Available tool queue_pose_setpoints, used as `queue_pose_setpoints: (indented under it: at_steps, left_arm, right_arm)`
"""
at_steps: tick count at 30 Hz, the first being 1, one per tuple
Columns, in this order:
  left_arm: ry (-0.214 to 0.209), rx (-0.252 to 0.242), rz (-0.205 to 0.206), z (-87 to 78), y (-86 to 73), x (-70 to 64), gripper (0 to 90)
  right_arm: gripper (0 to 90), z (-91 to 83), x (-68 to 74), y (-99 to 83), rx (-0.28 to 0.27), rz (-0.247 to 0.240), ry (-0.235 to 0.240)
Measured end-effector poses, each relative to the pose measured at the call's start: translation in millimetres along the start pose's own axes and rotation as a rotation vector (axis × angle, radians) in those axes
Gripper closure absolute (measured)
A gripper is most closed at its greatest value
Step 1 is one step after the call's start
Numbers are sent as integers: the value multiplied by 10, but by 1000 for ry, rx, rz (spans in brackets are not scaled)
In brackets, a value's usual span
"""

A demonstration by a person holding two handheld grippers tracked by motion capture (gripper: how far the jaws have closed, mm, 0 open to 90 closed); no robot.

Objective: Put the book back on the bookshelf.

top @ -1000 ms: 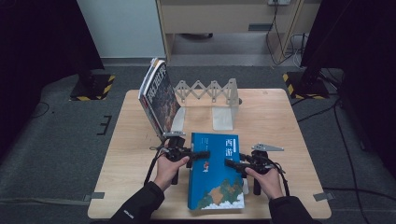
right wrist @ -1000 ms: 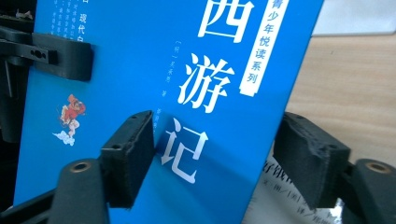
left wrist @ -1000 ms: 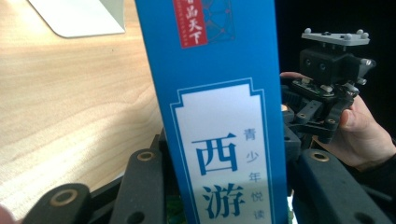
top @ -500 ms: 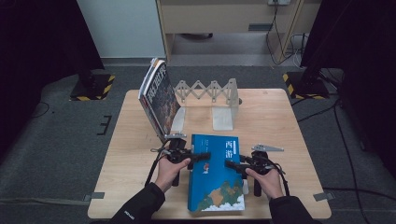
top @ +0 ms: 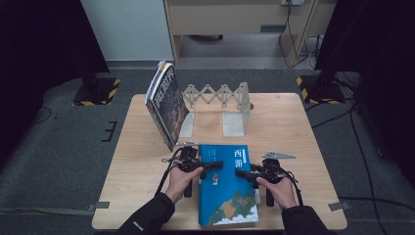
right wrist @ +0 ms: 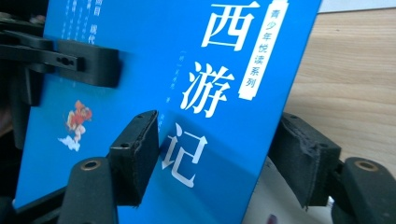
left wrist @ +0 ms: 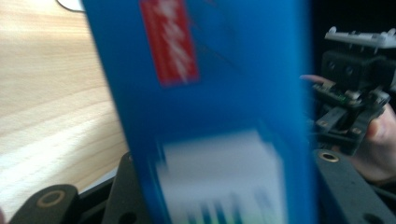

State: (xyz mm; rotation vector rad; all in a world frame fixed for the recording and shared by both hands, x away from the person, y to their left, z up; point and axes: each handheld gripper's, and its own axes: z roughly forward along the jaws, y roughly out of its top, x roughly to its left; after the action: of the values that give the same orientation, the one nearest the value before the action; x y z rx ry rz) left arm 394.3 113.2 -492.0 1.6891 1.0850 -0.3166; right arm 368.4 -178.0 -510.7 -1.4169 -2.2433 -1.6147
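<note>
Gripping the flat blue paperback book with white Chinese title characters [top: 226, 183] from both sides, we judge the job, shelving it in the folding grey metal bookend rack [top: 219, 105], as barely begun. The book sits on the near side of the rack, at the front edge of the light wooden table [top: 293, 127], apparently tipped up off the wood at its edges in the gripper views. Our left gripper [top: 211, 165] has its jaws around the book's left edge; our right gripper [right wrist: 219, 158] straddles the right edge, pads on either side of the cover; whether either truly pinches we cannot tell. One large dark-covered magazine-style book [top: 166, 105] already leans at the rack's left end. Left to do: raise the blue book upright, carry it toward the rack, and stand it beside the leaning one.
</note>
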Motion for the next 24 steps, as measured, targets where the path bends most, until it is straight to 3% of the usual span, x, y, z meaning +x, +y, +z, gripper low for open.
queue_pose_setpoints:
  at_steps: [3, 12, 16, 19, 24]
  left_arm:
    - [-5, -9, -24, -6, -14, 19, 552]
    - [-14, -16, 2, -43, -7, -34, 585]
    - [1, -4, 41, -66, 32, -102, 589]
    - [1, -9, 77, -102, 82, -156, 594]
    - [3, -42, 145, -199, 206, -269, 607]
  right_arm:
    - [347, 4, 18, 7, 1, -15, 0]
    - [312, 3, 18, 2, -3, -19, 9]
    - [313, -10, 26, 11, -8, -8, 19]
    - [315, -28, 51, 36, -20, -29, 14]
    - [346, -62, 98, 116, -107, -53, 22]
